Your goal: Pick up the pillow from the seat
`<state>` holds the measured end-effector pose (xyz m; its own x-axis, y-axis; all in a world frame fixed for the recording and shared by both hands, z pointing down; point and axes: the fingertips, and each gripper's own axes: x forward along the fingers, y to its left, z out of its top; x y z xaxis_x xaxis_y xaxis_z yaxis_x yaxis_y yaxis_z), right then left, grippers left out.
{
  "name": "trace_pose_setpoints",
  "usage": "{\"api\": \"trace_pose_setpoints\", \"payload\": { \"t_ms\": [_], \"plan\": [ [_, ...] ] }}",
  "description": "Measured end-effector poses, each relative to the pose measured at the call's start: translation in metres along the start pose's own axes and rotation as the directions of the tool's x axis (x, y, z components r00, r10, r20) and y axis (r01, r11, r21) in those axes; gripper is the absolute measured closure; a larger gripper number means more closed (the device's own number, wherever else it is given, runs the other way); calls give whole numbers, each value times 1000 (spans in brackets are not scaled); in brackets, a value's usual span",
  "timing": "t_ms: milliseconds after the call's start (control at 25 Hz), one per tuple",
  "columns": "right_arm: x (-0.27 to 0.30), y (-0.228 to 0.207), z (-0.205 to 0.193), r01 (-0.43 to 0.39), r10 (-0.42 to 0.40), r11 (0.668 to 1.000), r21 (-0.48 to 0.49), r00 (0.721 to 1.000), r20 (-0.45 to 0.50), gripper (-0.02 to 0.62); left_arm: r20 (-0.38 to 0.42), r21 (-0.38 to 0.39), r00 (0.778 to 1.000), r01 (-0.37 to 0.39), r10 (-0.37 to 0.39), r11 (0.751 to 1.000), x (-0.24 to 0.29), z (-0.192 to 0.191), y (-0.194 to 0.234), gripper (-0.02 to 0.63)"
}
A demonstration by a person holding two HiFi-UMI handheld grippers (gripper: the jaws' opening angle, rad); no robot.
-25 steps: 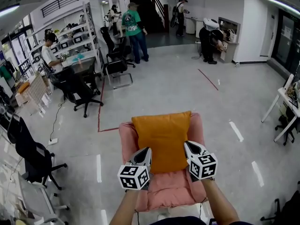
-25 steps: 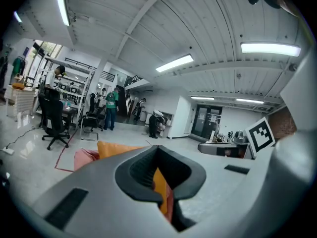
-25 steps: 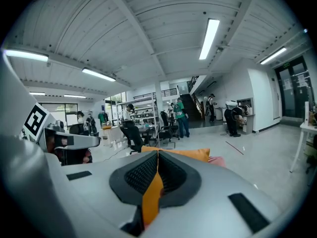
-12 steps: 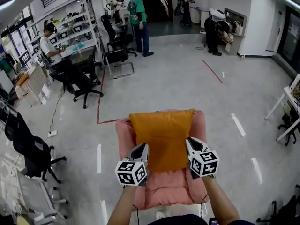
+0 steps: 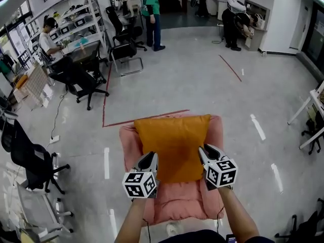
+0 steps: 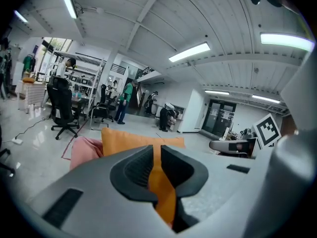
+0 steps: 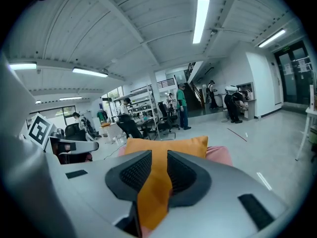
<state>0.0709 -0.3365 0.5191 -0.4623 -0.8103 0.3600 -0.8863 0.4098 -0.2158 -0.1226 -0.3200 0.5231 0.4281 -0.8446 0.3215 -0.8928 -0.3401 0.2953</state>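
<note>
An orange pillow (image 5: 172, 146) lies over a pink armchair (image 5: 177, 209), covering its backrest and part of the seat. My left gripper (image 5: 151, 158) pinches the pillow's near left corner, and my right gripper (image 5: 204, 152) pinches the near right corner. In the left gripper view the narrow jaws (image 6: 157, 152) hold a fold of the pillow (image 6: 124, 140). In the right gripper view the gripper (image 7: 159, 157) stands slightly wider; its jaws have just been opening, and the pillow (image 7: 168, 145) fabric still fills the gap and touches both pads.
Black office chairs (image 5: 33, 161) stand at the left and another office chair (image 5: 81, 80) farther back. A red tape line (image 5: 147, 118) runs behind the armchair. A person (image 5: 150, 6) stands far back near shelves. A white desk (image 5: 314, 105) is at the right edge.
Both grippers have come down and forward with the pillow, which now rests lower on the armchair. The right jaws' gap looks a little wider.
</note>
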Motion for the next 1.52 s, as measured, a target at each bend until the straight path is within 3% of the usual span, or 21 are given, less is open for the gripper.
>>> {"api": "trace_pose_setpoints", "payload": {
  "t_ms": [520, 840, 1120, 1520],
  "plan": [
    [37, -32, -22, -1, 3, 999, 36, 998, -59, 391, -60, 8, 998, 16, -15, 1000, 47, -23, 10, 323],
    [63, -51, -40, 18, -14, 999, 50, 997, -78, 304, -91, -2, 995, -40, 40, 999, 69, -44, 34, 209],
    [84, -61, -58, 16, -9, 998, 68, 996, -92, 249, -110, -3, 991, -84, 83, 996, 84, -58, 56, 155],
    [112, -82, -78, 28, -14, 994, 109, 991, -133, 249, -136, -42, 979, -156, 149, 987, 108, -76, 86, 153]
  ]
}}
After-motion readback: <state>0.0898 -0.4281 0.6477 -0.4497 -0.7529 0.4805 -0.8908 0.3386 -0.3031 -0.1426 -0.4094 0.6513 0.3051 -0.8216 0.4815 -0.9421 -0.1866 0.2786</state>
